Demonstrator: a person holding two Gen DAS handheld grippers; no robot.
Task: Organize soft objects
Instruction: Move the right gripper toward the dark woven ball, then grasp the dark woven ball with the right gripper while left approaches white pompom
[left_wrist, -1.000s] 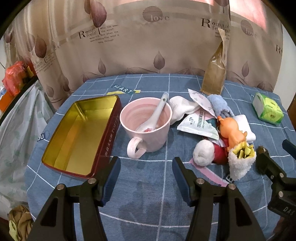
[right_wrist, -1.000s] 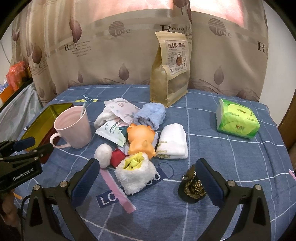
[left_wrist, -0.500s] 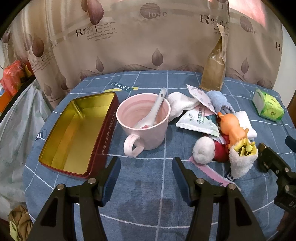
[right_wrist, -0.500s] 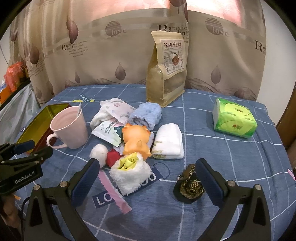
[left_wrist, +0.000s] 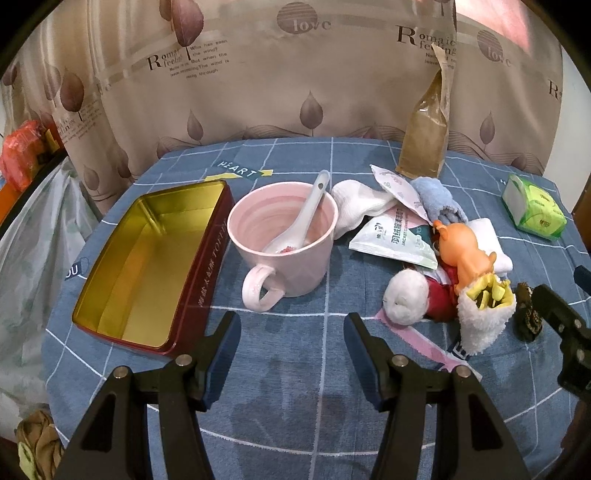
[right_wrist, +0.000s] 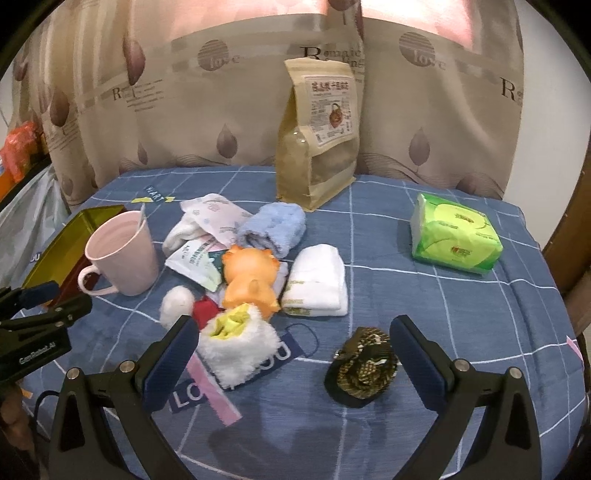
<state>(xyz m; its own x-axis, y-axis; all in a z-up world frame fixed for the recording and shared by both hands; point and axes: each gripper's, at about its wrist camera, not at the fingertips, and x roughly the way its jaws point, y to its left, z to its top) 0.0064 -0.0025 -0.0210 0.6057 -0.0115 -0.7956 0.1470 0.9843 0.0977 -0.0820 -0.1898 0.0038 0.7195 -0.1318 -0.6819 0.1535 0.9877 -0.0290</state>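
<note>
A heap of soft things lies mid-table: a fluffy white and yellow sock (right_wrist: 236, 347), a folded white towel (right_wrist: 317, 282), a blue rolled cloth (right_wrist: 273, 229), a white sock (left_wrist: 356, 208), a white pompom (left_wrist: 404, 301) with a red piece, and an orange toy (right_wrist: 251, 280). An open gold-lined tin (left_wrist: 147, 258) sits at the left. My left gripper (left_wrist: 291, 336) is open in front of the pink mug (left_wrist: 284, 240). My right gripper (right_wrist: 291, 345) is open, spanning the fluffy sock and a dark coiled item (right_wrist: 364, 367).
A white spoon (left_wrist: 303, 218) rests in the mug. A brown standing pouch (right_wrist: 319, 133) is at the back, a green tissue pack (right_wrist: 456, 234) at the right. Flat packets (left_wrist: 395, 242) lie in the heap. A curtain hangs behind; plastic bags (left_wrist: 33, 236) lie beside the table's left edge.
Both grippers have drifted slightly forward and lower toward the table; the objects sit a little closer in both views. Nothing was grasped or moved.
</note>
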